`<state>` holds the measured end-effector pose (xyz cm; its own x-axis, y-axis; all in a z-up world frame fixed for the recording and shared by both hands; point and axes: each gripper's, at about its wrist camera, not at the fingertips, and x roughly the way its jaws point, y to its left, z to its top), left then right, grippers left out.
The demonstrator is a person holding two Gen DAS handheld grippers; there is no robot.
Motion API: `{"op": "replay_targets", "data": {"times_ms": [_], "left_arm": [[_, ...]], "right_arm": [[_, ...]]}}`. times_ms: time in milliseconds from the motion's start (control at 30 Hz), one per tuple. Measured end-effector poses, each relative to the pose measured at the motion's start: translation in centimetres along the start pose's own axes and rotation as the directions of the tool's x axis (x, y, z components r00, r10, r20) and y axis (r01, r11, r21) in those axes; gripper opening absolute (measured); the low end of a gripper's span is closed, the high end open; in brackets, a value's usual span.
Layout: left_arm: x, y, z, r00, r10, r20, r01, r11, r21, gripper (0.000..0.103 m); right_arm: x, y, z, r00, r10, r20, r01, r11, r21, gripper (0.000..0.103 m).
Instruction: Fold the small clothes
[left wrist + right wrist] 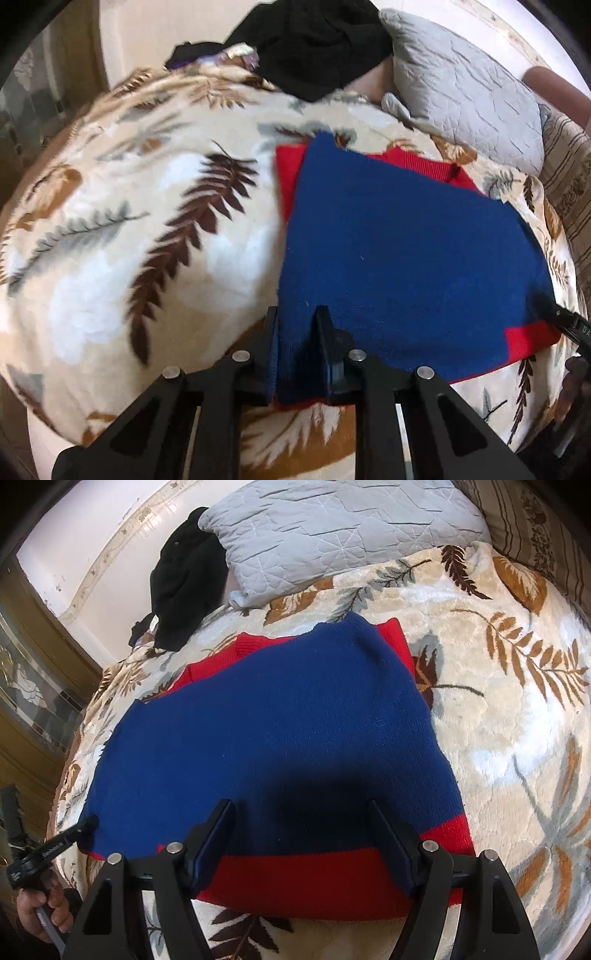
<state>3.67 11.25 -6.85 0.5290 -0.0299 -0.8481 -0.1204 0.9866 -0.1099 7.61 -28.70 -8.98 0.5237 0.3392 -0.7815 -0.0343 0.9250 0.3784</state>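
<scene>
A small blue knit garment with red trim [399, 243] lies folded flat on the leaf-patterned blanket [122, 236]. My left gripper [298, 317] is shut on the garment's near left edge, blue fabric pinched between its fingers. In the right wrist view the same garment [273, 723] fills the middle. My right gripper [303, 808] is open, its fingers spread over the near red hem and holding nothing. The left gripper's tip [83, 827] shows at the garment's left corner in the right wrist view. The right gripper's tip [565, 317] shows at the right edge of the left wrist view.
A grey quilted pillow [469, 88] lies at the far end of the bed, also in the right wrist view [332, 528]. A heap of black clothing [314, 40] sits beside it. A striped cushion [569, 184] is at the right. A wall and glass door stand at the left [33, 686].
</scene>
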Motion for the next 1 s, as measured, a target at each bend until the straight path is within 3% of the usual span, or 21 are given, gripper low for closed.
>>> {"op": "replay_targets", "data": {"times_ms": [67,100,133,233,333,433,533,633,800,1000], "left_arm": [[-0.9,0.1,0.0,1.000,-0.006,0.020,0.007,1.000,-0.030,0.034],[-1.3,0.0,-0.1,0.999,-0.001,0.035,0.002,0.999,-0.037,0.061],[-1.6,-0.3,-0.1,0.999,0.008,0.051,-0.007,0.999,-0.035,0.081],[-2.1,-2.3,-0.1,0.993,0.044,0.109,-0.047,0.999,0.022,0.081],[-1.8,-3.6,0.1,0.994,0.035,0.101,-0.041,0.998,0.056,0.081],[-1.1,-4.6,0.1,0.995,0.022,0.096,-0.028,0.997,0.066,0.081],[-0.3,-5.2,0.1,0.997,0.019,0.074,-0.025,0.997,0.075,0.081],[-0.4,-5.4,0.0,0.997,0.012,0.072,-0.017,0.997,0.076,0.081],[0.2,-5.2,0.5,0.998,0.015,0.062,-0.020,0.997,0.069,0.081],[0.6,-6.0,1.0,0.998,-0.023,0.066,0.018,0.998,0.066,0.081]], "right_arm": [[0.0,0.0,0.0,1.000,0.001,0.001,-0.001,1.000,-0.001,0.078],[0.0,0.1,-0.1,1.000,-0.002,0.002,0.002,1.000,-0.004,0.078],[0.0,0.2,-0.1,1.000,-0.005,0.002,0.005,1.000,-0.004,0.078],[-0.5,0.5,-0.2,1.000,-0.012,-0.013,0.012,1.000,0.009,0.078],[-2.6,1.2,-0.9,0.997,0.075,-0.014,-0.075,0.996,0.046,0.078],[-4.4,2.1,-2.2,0.991,0.131,0.004,-0.131,0.991,0.010,0.078],[-2.1,-0.1,-3.0,0.995,0.050,-0.081,-0.043,0.995,0.086,0.079],[-3.3,-1.1,-2.5,0.995,0.085,-0.054,-0.074,0.982,0.176,0.077],[-5.8,-0.6,-0.3,0.998,0.057,0.014,-0.058,0.990,0.126,0.077],[-2.9,-4.0,4.6,1.000,0.001,-0.002,-0.001,0.984,0.178,0.078]]}}
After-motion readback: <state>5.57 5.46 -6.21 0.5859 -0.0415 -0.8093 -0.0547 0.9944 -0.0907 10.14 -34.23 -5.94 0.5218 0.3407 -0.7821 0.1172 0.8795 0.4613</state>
